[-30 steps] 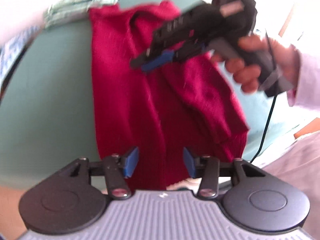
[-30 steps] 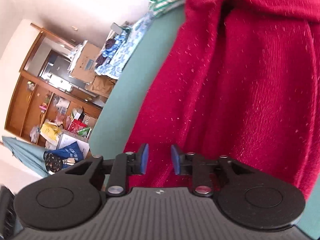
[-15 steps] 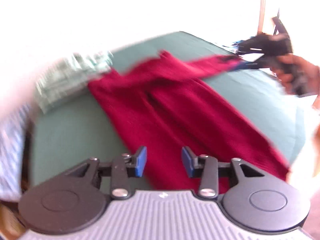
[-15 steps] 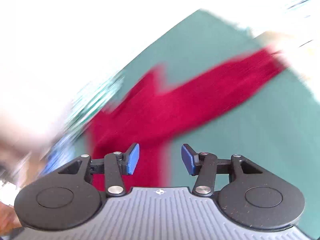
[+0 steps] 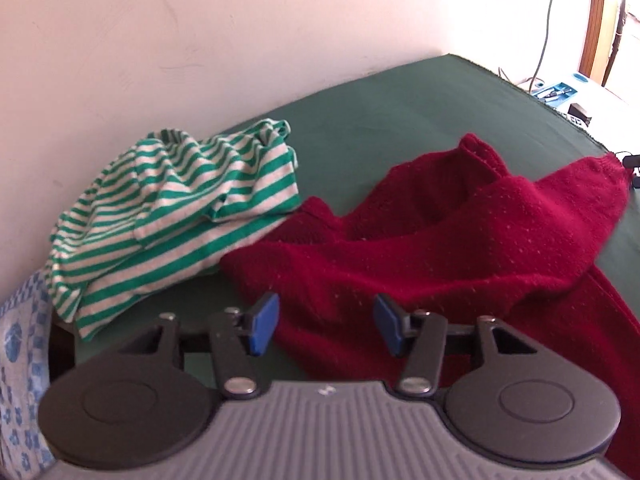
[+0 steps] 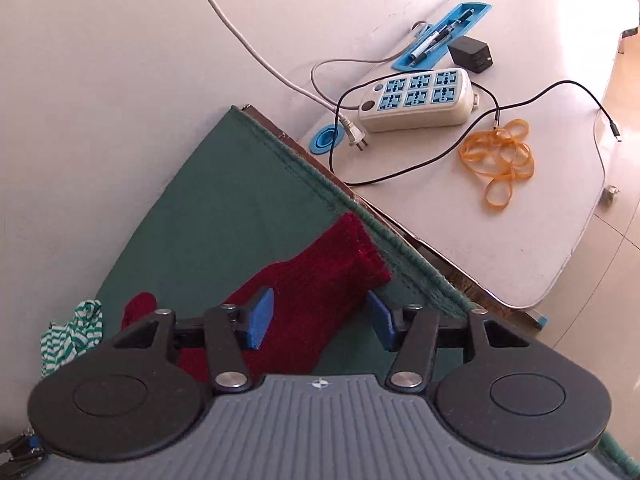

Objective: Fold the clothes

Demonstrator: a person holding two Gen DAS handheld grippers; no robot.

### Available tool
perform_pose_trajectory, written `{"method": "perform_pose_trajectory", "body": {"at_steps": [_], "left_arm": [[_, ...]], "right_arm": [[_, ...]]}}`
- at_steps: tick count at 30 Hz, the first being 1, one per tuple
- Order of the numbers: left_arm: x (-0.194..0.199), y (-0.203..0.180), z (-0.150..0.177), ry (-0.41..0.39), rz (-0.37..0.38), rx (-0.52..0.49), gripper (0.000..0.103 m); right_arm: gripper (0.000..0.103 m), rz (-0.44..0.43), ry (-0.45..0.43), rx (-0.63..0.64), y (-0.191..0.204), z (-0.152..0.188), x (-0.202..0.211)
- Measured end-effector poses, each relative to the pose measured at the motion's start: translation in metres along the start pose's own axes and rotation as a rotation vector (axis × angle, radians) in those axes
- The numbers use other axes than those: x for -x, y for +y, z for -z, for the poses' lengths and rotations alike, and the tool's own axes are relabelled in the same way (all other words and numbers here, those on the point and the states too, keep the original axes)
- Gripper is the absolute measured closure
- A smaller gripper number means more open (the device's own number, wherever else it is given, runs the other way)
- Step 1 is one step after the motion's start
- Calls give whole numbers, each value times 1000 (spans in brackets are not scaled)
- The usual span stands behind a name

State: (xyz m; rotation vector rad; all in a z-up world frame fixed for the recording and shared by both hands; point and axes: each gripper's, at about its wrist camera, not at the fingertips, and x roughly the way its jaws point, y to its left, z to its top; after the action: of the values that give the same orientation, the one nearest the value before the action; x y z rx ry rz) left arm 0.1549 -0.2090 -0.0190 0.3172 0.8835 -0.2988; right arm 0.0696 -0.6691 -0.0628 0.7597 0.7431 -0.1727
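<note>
A red knitted sweater (image 5: 460, 248) lies rumpled on the green cloth (image 5: 380, 112) that covers the table, with one sleeve (image 6: 320, 280) stretched out toward the cloth's hemmed edge, its cuff ending just short of that edge. The left gripper (image 5: 326, 322) hovers low over the body of the sweater, its blue-padded fingers (image 5: 262, 322) spread wide with nothing between them but the knit below. The right gripper (image 6: 318, 322) hangs above the outstretched sleeve, its fingers (image 6: 258, 320) likewise spread apart and holding nothing; whether either pad touches the fabric cannot be told. Just beside the sweater's shoulder, toward the wall, a green-and-white striped garment (image 5: 172, 208) sits in a crumpled heap, its lower edge touching the red knit. A blue-patterned fabric (image 5: 20, 360) shows at the far left margin of the left wrist view. Beyond the cloth's edge stands a white desk (image 6: 560, 220) that carries a white power strip (image 6: 416, 98) with blue sockets, a black charger (image 6: 470, 56), a black cable (image 6: 420, 164), a loose pile of orange rubber bands (image 6: 500, 156), and pens in a blue tray (image 6: 442, 36).
</note>
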Motion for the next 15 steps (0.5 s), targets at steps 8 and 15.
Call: {"method": "perform_pose_trajectory", "body": {"at_steps": [8, 15], "left_arm": [[-32, -2, -6, 47, 20, -56, 48], [-45, 1, -8, 79, 74, -102, 47]], "right_arm": [[96, 3, -64, 184, 34, -24, -41], [97, -225, -65, 81, 37, -67, -11]]}}
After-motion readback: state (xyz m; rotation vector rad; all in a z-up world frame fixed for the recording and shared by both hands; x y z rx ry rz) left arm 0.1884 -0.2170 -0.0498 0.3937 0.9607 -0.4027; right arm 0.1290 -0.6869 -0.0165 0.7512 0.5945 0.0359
